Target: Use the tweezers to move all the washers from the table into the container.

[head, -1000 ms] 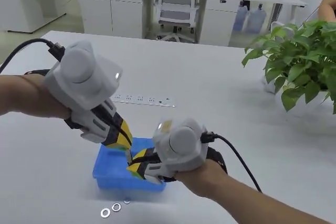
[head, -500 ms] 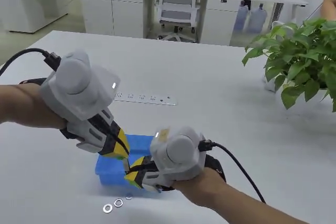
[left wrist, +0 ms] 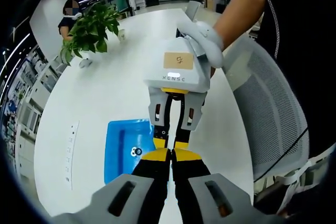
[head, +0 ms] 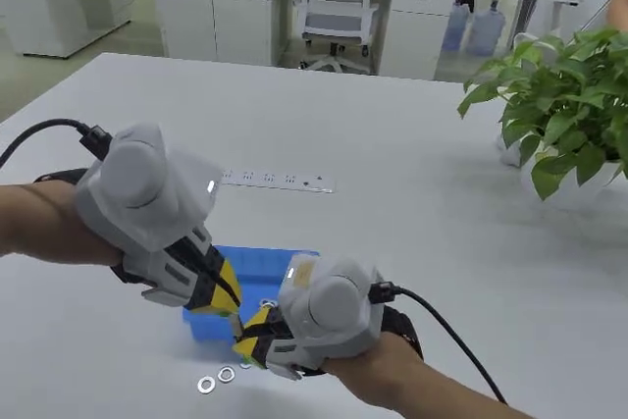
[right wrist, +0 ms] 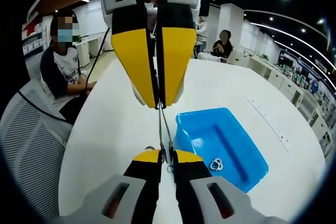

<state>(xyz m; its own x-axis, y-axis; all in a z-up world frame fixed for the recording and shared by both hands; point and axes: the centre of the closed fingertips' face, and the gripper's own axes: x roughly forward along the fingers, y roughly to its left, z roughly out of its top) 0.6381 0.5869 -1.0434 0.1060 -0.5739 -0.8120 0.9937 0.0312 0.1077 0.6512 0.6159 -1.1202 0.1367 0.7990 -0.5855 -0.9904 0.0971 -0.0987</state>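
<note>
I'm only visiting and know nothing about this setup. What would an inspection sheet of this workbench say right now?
Surface: white table, smooth and pale.
Job's things: blue container holding washers; at least two loose washers on the table beside it; tweezers.
Clutter: power strip; potted plant.
Grippers: left tool and right tool face each other tip to tip, both shut on the tweezers, close to the container.
Cables: black cable from the left tool; second cable from the right tool.
Surroundings: office chair, white desks, seated people.
</note>
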